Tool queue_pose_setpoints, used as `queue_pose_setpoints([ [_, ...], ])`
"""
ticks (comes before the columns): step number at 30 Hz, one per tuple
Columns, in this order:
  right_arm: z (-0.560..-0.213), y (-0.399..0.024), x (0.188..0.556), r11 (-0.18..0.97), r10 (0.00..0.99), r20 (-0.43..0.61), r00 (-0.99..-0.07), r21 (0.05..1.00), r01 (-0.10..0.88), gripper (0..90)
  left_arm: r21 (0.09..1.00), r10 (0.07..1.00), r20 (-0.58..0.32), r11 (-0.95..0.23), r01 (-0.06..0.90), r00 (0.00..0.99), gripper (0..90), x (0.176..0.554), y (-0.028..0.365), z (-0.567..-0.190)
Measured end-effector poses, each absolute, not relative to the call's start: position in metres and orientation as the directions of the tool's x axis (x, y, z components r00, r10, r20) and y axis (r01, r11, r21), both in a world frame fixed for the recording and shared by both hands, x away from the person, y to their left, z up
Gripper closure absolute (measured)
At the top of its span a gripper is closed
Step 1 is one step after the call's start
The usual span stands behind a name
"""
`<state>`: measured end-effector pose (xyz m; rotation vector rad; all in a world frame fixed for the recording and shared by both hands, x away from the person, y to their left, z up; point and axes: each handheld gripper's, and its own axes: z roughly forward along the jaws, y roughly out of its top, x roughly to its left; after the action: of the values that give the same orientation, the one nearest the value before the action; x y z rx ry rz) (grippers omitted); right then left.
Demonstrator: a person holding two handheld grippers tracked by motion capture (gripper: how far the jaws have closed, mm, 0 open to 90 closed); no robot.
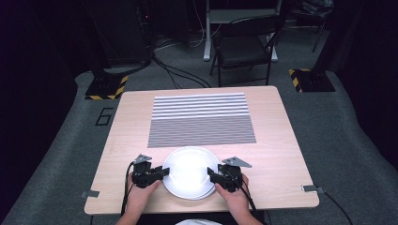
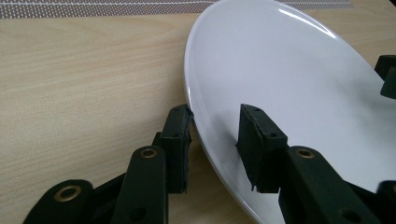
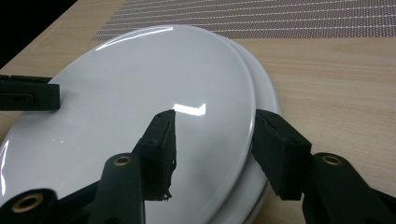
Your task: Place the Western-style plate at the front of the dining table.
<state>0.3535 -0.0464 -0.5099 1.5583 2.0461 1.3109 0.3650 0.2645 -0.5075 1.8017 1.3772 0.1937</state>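
White plates [image 1: 190,172], stacked at counter [image 1: 277,154] near edge, centred between hands. Left tongs [image 2: 215,140] straddle top plate's left rim, jaws apart, not clamped. Right tongs [image 3: 214,154] straddle right rim, likewise released. Both equally near.

Only one readable mark: a dark outlined numeral "6" [image 1: 104,116] on the grey carpeted floor [image 1: 61,140], just beside the left edge of the light wooden surface [image 1: 131,122]. No other text, labels or brands legible anywhere.
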Motion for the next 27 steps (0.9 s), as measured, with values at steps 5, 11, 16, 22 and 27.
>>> queue_pose_setpoints([
  [5, -0.511, -0.045, 0.355, 0.0, 0.861, 0.332, -0.385, 0.757, 0.653, 49.1, 0.683, 0.855, -0.369, -0.018, 0.731, 0.366, 64.5, 0.366, 0.268, -0.507],
  [11, -0.514, -0.044, 0.357, -0.05, 0.841, 0.403, -0.361, 0.722, 0.69, 49.4, 0.683, 0.854, -0.384, 0.005, 0.731, 0.352, 66.3, 0.367, 0.273, -0.506],
  [16, -0.514, -0.043, 0.359, -0.063, 0.835, 0.421, -0.353, 0.712, 0.699, 49.6, 0.682, 0.852, -0.39, 0.011, 0.731, 0.35, 66.5, 0.369, 0.274, -0.506],
  [22, -0.515, -0.039, 0.364, -0.077, 0.829, 0.443, -0.34, 0.694, 0.716, 49.4, 0.683, 0.847, -0.404, 0.027, 0.73, 0.346, 68.4, 0.375, 0.28, -0.505],
  [27, -0.516, -0.037, 0.371, -0.094, 0.823, 0.466, -0.326, 0.677, 0.73, 49.7, 0.678, 0.841, -0.418, 0.036, 0.734, 0.345, 70.2, 0.378, 0.284, -0.505],
])
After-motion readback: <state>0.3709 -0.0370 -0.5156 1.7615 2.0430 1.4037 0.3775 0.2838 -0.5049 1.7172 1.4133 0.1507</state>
